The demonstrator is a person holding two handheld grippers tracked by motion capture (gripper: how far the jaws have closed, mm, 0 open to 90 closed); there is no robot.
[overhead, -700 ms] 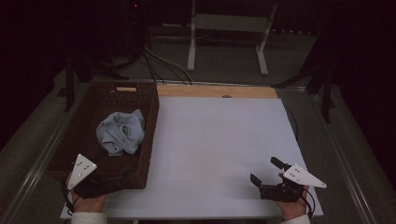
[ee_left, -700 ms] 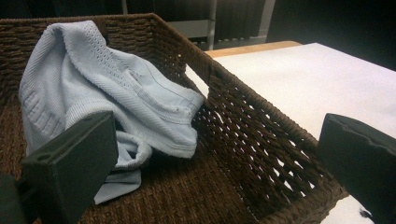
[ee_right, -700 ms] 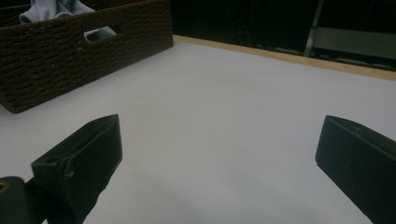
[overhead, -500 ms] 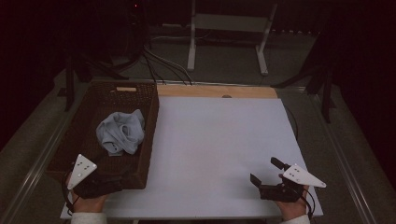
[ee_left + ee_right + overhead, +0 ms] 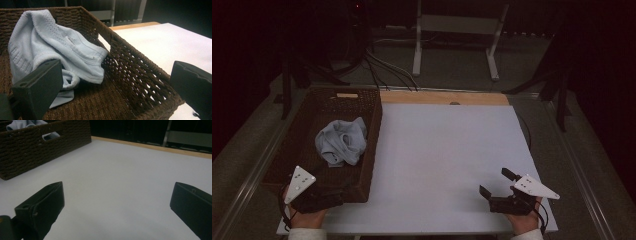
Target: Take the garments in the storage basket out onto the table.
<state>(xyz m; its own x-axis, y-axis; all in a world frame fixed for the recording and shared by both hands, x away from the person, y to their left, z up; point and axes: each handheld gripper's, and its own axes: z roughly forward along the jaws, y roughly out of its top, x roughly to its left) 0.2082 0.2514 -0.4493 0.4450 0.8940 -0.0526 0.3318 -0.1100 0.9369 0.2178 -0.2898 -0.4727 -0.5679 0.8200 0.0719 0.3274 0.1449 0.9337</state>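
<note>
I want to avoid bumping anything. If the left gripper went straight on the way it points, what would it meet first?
Probably the light blue cloth lying in the wicker basket. The left gripper is open, its jaws straddle the basket's near corner, so the right-hand jaw may catch the rim first; depth is unclear.

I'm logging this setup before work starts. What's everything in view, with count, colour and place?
Woven wicker basket: one, dark brown, on the table's left side.
Crumpled knitted garment: one, pale blue, inside the basket.
Table top: one, white with a wooden far edge, centre.
Metal stand: one, pale grey, on the floor beyond the table.
Cables: several, dark, on the floor behind the basket.
Left claw: one, black, open, at the basket's near end.
Right claw: one, black, open, over the table's near right corner.
</note>
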